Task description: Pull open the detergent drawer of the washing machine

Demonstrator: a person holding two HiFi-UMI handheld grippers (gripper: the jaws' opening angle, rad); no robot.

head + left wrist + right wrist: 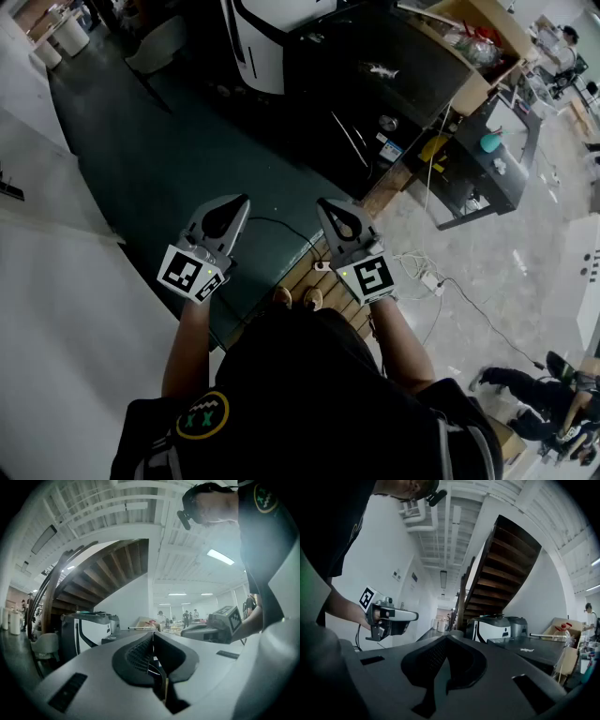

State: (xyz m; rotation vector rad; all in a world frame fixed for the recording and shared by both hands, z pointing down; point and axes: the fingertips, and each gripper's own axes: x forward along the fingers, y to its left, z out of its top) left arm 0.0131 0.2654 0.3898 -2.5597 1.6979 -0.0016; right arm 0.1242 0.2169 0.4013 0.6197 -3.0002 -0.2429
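A dark, black-topped machine (375,84) stands ahead, past both grippers, with a white-and-black appliance (261,37) to its left. No detergent drawer can be made out in any view. My left gripper (241,201) and right gripper (324,202) are held level side by side in front of the person, well short of the machines. Both have their jaws together with nothing between them. In the left gripper view the jaws (153,635) meet and the white appliance (89,632) lies beyond; in the right gripper view the jaws (447,637) meet and the dark machine (525,648) sits to the right.
A cardboard box (473,47) of items stands at the dark machine's right, with a black rack (487,164) beyond it. Cables and a power strip (424,278) lie on the floor. A wooden staircase (501,559) rises overhead. Another person (525,389) crouches at lower right. A white wall (56,281) runs along the left.
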